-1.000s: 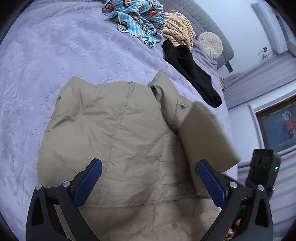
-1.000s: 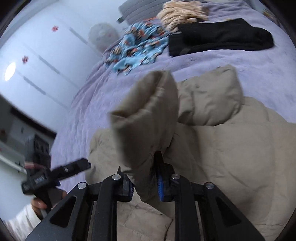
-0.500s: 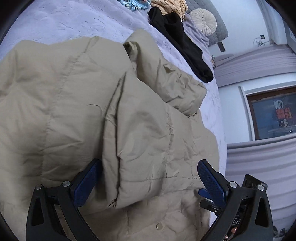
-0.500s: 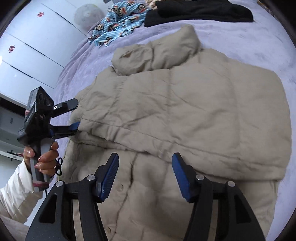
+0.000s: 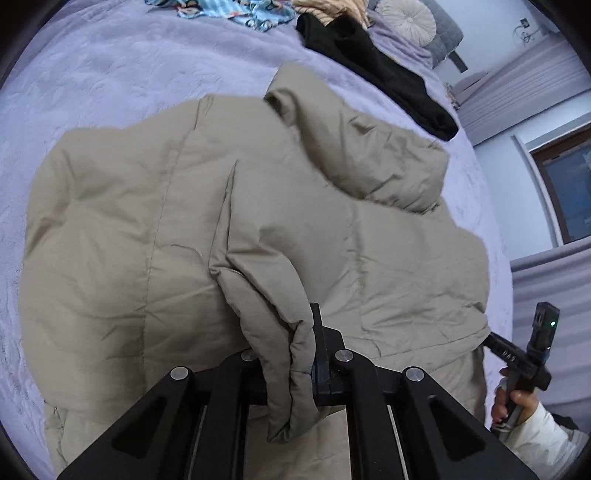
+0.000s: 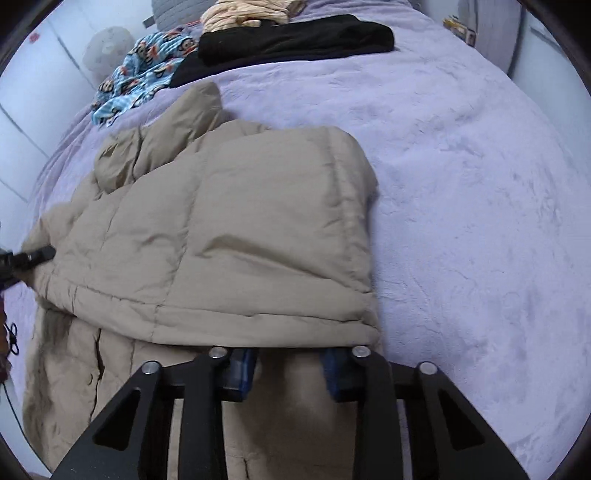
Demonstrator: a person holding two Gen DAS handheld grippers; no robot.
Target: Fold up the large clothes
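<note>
A beige puffer jacket (image 5: 155, 229) lies on a purple bedspread (image 5: 110, 74), its sleeves folded across the body and the hood (image 5: 362, 147) toward the pillows. My left gripper (image 5: 291, 362) is shut on a bunched sleeve cuff (image 5: 280, 332) of the jacket. In the right wrist view the jacket (image 6: 240, 229) fills the middle. My right gripper (image 6: 290, 373) stands partly open at the folded sleeve's near edge, its blue pads (image 6: 240, 373) tucked under the fabric; nothing is clamped. The right gripper also shows in the left wrist view (image 5: 532, 354).
A black garment (image 5: 373, 62), a blue monkey-print cloth (image 6: 140, 77) and a striped yellow garment (image 6: 243, 11) lie at the head of the bed. A round cushion (image 5: 406, 16) sits behind them. Bare bedspread (image 6: 480, 184) stretches to the jacket's right.
My left gripper has closed on the sleeve cuff; it was wide open before. My right gripper let go of the sleeve it carried across, and now sits low at the fold's edge.
</note>
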